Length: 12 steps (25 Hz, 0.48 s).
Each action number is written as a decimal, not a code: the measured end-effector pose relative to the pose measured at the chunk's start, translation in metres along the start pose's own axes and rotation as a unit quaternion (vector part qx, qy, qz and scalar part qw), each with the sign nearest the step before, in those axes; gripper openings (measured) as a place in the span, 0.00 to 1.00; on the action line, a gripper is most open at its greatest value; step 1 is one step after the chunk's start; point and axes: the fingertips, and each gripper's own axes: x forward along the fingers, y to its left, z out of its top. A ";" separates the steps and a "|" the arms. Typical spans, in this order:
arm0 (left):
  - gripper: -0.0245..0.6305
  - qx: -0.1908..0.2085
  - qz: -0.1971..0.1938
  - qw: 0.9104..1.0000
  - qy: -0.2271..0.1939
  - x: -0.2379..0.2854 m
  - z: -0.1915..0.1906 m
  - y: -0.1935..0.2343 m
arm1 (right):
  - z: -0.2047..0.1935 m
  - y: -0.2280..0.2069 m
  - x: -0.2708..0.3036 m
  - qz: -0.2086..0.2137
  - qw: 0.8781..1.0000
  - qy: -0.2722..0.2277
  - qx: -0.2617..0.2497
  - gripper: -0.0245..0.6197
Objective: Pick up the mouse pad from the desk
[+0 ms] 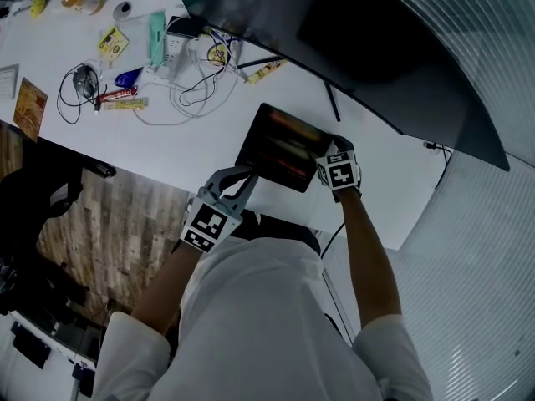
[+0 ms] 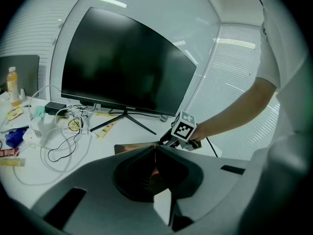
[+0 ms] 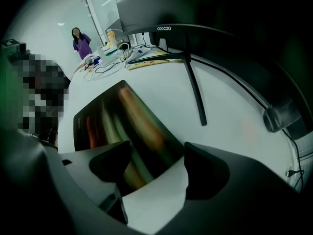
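The mouse pad (image 1: pixel 280 147), dark with orange and green streaks, lies on the white desk (image 1: pixel 167 140) in front of the monitor. My left gripper (image 1: pixel 247 175) is at the pad's near edge. In the left gripper view its jaws (image 2: pixel 155 148) meet at the tips, shut on that edge, and a strip of the pad (image 2: pixel 129 148) shows behind them. My right gripper (image 1: pixel 331 157) is at the pad's right side and points steeply down. In the right gripper view it (image 3: pixel 156 153) stands wide open, its jaws astride the pad's near corner (image 3: pixel 127 131) without pressing it.
A large curved monitor (image 2: pixel 127 62) stands behind the pad, and its thin stand legs (image 3: pixel 193 82) splay out on the desk. Cables (image 1: pixel 196 86), snack packets and a bottle (image 2: pixel 12 84) clutter the far left. The desk's near edge (image 1: pixel 134 178) runs close to my left gripper. A person in purple (image 3: pixel 80 42) stands far off.
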 end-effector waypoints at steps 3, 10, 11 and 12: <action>0.07 -0.001 -0.002 1.000 0.001 0.001 -0.002 -0.001 | -0.001 0.000 -0.001 -0.001 1.000 -0.001 -0.002 0.58; 0.07 -0.004 -0.004 1.000 0.001 0.000 -0.005 0.001 | 0.000 0.001 -0.004 0.000 1.000 -0.004 -0.004 0.56; 0.07 -0.004 -0.004 1.000 0.002 0.000 -0.006 0.001 | 0.000 0.003 -0.004 0.002 1.000 -0.005 -0.008 0.50; 0.07 -0.003 -0.004 1.000 0.003 0.000 -0.007 0.002 | 0.001 0.006 -0.004 0.003 1.000 -0.006 -0.012 0.42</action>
